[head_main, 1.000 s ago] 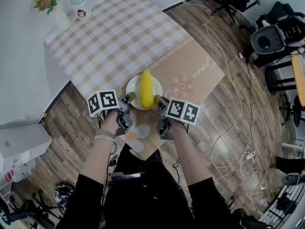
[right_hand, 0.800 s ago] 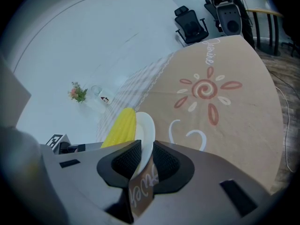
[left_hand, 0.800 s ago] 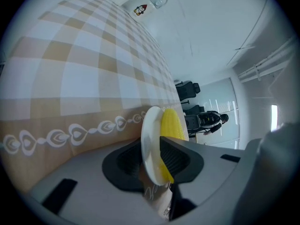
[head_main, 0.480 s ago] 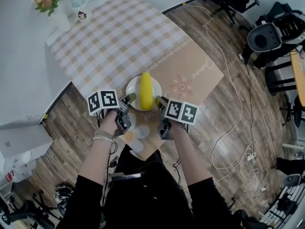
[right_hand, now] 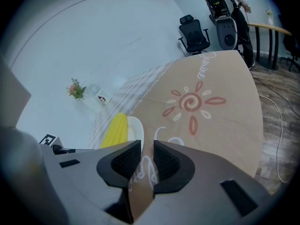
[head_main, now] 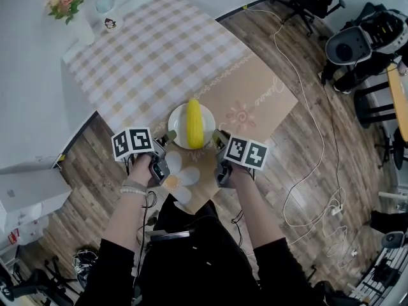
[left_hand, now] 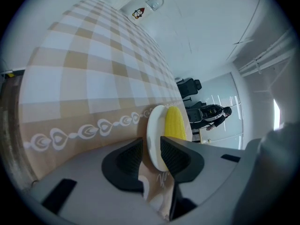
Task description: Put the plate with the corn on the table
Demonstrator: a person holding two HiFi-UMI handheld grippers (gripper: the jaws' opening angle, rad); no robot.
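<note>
The plate with corn lies by the table's near edge. The left tongs stand apart astride its rim. The right tongs have just been opening, with nothing between them.

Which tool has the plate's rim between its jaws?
The left tool: the plate rim lies between its jaws. The right tool, its jaws just opened wider, has only cloth between them.

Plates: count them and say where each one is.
1. The plate lies on the tan mat, near the mat's front edge, with the corn on it. Nothing in view looks able to hide another.
</note>
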